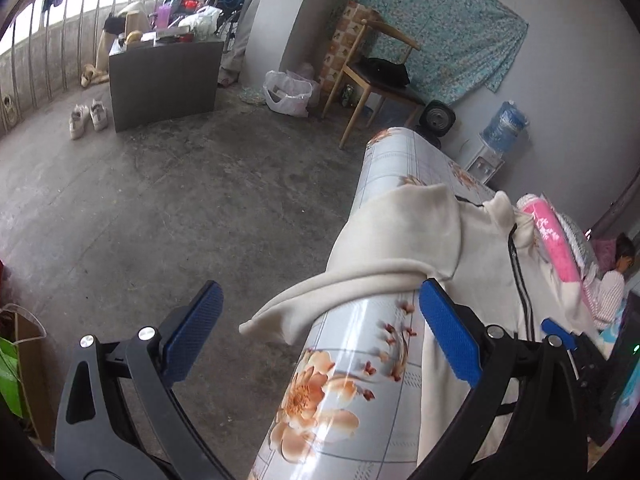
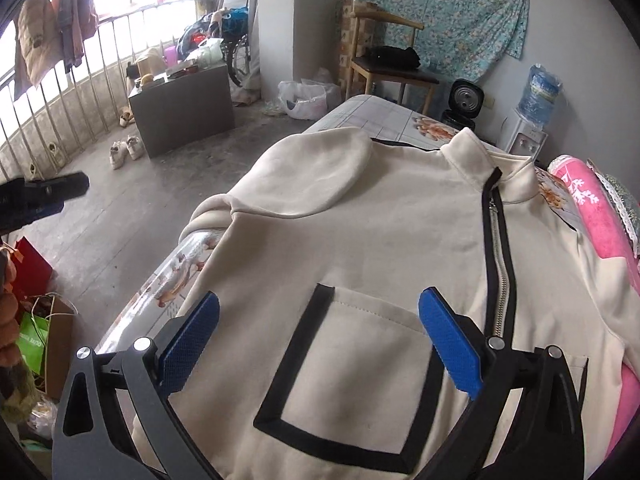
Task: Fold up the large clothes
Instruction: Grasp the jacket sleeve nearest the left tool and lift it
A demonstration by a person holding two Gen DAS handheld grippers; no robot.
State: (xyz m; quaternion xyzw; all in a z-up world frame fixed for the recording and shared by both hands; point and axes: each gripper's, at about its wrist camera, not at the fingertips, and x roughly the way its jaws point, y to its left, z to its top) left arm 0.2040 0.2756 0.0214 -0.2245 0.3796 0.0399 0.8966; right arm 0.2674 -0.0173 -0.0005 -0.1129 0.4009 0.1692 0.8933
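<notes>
A cream zip-up jacket (image 2: pixel 360 240) with black trim lies front-up on a table with a floral cloth (image 2: pixel 384 114). Its sleeve is folded over the chest, and a black-edged pocket (image 2: pixel 352 392) lies between my right fingers. My right gripper (image 2: pixel 320 344) is open just above the jacket's lower front. In the left wrist view the jacket (image 1: pixel 404 240) hangs over the table's left edge, with a sleeve cuff (image 1: pixel 276 316) sticking out. My left gripper (image 1: pixel 320 336) is open at that edge, close to the cuff, holding nothing. It also shows in the right wrist view (image 2: pixel 44 194).
A pink rolled blanket (image 2: pixel 600 216) lies along the table's right side. On the concrete floor are a grey cabinet (image 2: pixel 184 108), white shoes (image 2: pixel 126 150), a wooden chair (image 2: pixel 392 64), a fan (image 2: pixel 464 100), a water dispenser (image 2: pixel 532 120) and bags (image 2: pixel 36 320) at left.
</notes>
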